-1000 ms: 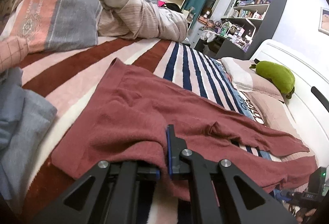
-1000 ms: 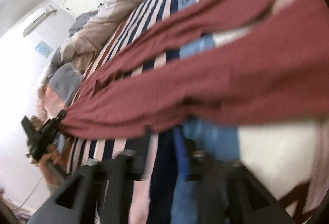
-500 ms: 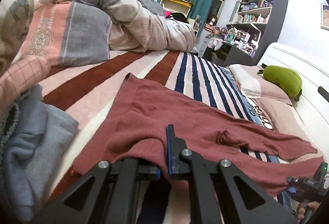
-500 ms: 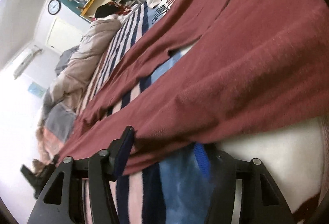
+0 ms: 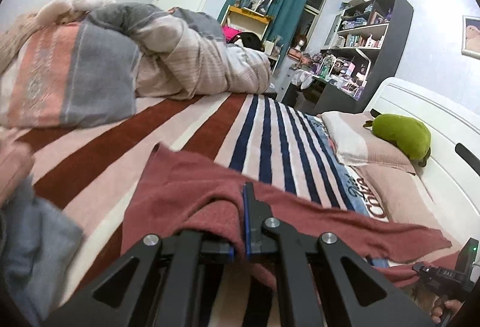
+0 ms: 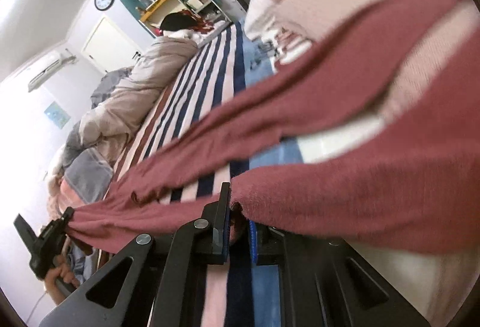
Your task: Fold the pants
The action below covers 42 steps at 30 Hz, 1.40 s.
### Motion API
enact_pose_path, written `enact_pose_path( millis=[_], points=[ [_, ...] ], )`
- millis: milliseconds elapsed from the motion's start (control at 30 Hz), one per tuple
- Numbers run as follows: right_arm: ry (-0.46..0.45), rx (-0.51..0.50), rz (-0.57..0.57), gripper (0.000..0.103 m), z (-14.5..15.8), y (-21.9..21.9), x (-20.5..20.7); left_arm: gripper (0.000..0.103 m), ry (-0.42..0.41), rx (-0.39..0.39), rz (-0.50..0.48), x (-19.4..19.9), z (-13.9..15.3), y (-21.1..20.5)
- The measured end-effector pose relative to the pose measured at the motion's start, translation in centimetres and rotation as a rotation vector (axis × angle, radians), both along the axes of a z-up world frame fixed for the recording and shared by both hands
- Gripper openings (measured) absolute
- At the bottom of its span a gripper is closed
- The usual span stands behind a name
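Both grippers are clamped on the dusty-red knit pants [image 5: 186, 192], which lie stretched across the striped blanket of the bed [image 5: 270, 129] along its near edge. The left gripper [image 5: 238, 225] pinches a bunched fold at the waist end. The right gripper [image 6: 237, 225] has just been closing, and now bites the fabric of the nearer leg.

The main risk, as I judge it, is the right-hand bite. It looks shallow, close to the cloth's edge, so tension between the two grippers could pull the soft knit out. The farther leg [image 6: 270, 93] lies free and splayed away, so lifting may leave it trailing and spoil the fold. Only one layer may be caught at the waist.

The long axis of the pants runs from one gripper to the other, parallel to the near edge of the bed. The waist is toward the left gripper and the legs toward the pillow end.
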State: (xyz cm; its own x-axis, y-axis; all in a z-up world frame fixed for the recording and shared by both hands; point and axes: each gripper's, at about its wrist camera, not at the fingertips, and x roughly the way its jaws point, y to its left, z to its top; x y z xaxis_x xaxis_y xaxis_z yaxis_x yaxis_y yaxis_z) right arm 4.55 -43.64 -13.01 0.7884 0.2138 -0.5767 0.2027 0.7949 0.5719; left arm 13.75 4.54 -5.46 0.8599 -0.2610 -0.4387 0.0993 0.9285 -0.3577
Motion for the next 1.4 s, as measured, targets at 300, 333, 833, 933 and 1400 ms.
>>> enact_pose_path(
  millis=[300, 333, 833, 933, 1400],
  points=[
    [-0.005, -0.140, 0.019, 0.005, 2.9, -0.2, 6.0, 0.003, 0.023, 0.099, -0.037, 8.4, 1.5, -3.3],
    [-0.001, -0.153, 0.021, 0.005, 2.9, -0.2, 6.9, 0.003, 0.025, 0.113, -0.041, 9.0, 1.3, -3.6],
    [0.149, -0.265, 0.108, 0.043, -1.9, 0.6, 14.6, 0.060, 0.198, 0.222, -0.137, 14.4, -3.1, -3.8],
    [0.181, -0.262, 0.155, 0.045, -1.6, 1.3, 13.6, 0.074, 0.182, 0.222, -0.221, 13.1, -1.5, -4.0],
    [0.168, -0.224, 0.328, 0.050, 1.6, 7.0, 9.2, 0.092, 0.222, 0.253, -0.284, 12.7, -1.4, -2.7]
  ],
)
